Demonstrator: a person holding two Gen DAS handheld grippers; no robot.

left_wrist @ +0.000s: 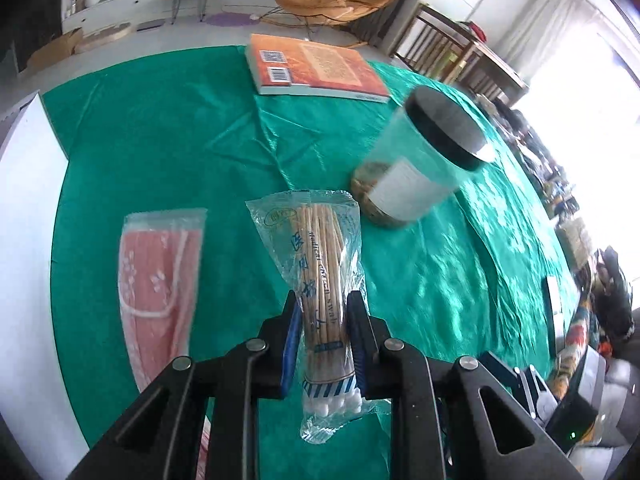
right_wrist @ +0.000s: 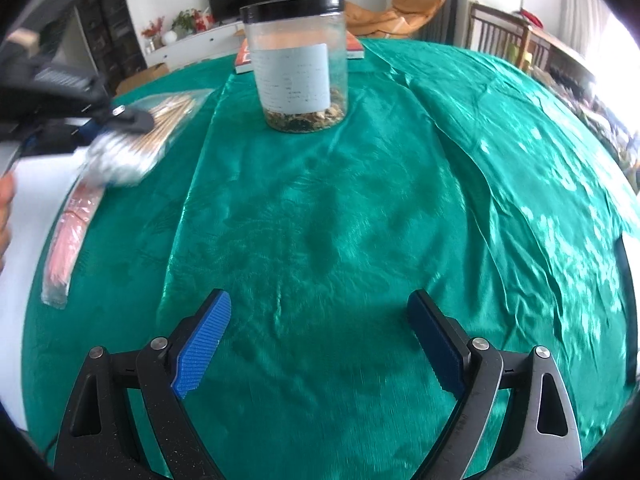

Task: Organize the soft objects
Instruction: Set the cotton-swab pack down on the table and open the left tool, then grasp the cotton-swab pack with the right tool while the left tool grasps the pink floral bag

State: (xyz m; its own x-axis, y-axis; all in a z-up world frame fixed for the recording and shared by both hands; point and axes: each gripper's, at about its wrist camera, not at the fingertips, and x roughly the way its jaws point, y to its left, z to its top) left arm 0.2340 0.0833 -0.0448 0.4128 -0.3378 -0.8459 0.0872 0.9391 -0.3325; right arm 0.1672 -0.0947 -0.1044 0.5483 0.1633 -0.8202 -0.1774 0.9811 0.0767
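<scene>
The left gripper [left_wrist: 322, 320] pinches one cotton swab packet [left_wrist: 320, 280] between its fingers above the bench [left_wrist: 160, 140]. One pink packet [left_wrist: 160, 280], one jar [right_wrist: 298, 68] and one book [left_wrist: 316, 68] lie there. The right gripper [right_wrist: 320, 340] has its fingers spread.

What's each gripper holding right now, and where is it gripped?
The left gripper clamps the cotton swab pack across its lower stick section, above the cotton tips. The right gripper holds nothing.

left tool [left_wrist: 322, 312] clamped, right tool [right_wrist: 319, 312] agape
</scene>
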